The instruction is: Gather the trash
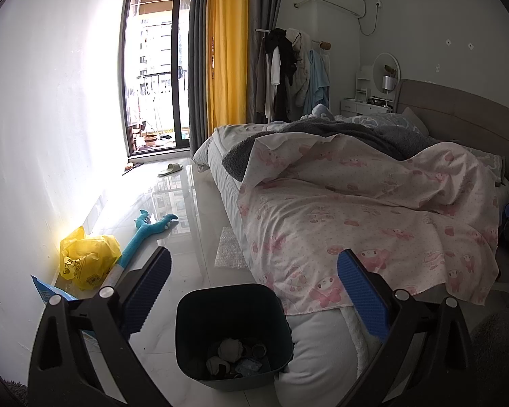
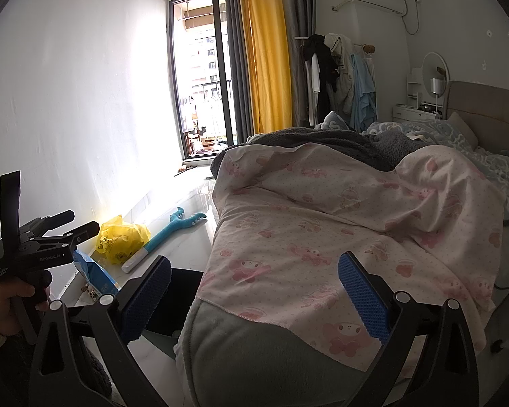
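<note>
A dark bin (image 1: 232, 334) stands on the floor by the bed's foot corner, with crumpled trash inside. My left gripper (image 1: 254, 291) is open and empty, hovering above the bin. A yellow plastic bag (image 1: 86, 259) and a blue packet (image 1: 47, 293) lie on the floor by the left wall. A sheet of bubble wrap (image 1: 230, 247) lies beside the bed. My right gripper (image 2: 254, 291) is open and empty above the bed's corner. The bin (image 2: 180, 300) is partly hidden behind its left finger. The yellow bag (image 2: 122, 239), blue packet (image 2: 96, 273) and left gripper (image 2: 85, 229) show there too.
A bed with a pink patterned quilt (image 1: 373, 217) fills the right side. A teal plush toy (image 1: 146, 229) lies on the glossy floor. A slipper (image 1: 169, 169) lies near the balcony door (image 1: 156, 68). A clothes rack (image 1: 295, 71) stands behind the bed.
</note>
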The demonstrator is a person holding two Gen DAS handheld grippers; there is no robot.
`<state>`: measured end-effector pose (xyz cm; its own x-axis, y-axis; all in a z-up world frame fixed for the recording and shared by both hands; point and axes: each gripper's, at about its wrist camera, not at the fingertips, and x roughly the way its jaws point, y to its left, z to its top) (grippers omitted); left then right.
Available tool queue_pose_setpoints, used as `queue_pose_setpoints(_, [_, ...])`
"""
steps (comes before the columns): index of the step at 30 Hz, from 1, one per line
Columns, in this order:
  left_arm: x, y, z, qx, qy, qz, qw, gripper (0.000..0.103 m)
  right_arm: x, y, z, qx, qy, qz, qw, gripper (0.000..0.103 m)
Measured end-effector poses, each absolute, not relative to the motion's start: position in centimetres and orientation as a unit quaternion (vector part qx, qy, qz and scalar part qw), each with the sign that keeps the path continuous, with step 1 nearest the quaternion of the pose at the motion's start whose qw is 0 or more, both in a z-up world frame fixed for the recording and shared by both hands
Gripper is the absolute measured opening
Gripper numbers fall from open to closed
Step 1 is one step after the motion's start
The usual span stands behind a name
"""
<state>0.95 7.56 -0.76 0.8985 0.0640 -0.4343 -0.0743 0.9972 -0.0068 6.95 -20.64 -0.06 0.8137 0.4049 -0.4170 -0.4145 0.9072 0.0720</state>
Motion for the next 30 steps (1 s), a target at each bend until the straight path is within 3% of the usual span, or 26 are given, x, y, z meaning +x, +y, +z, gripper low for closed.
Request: queue_pose_setpoints(30, [1.12, 7.8, -1.43, -0.015, 0.23, 0.039, 0.972, 0.1, 6.96, -20.66, -0.05, -0.011, 0.217, 0.215, 0.952, 0.1])
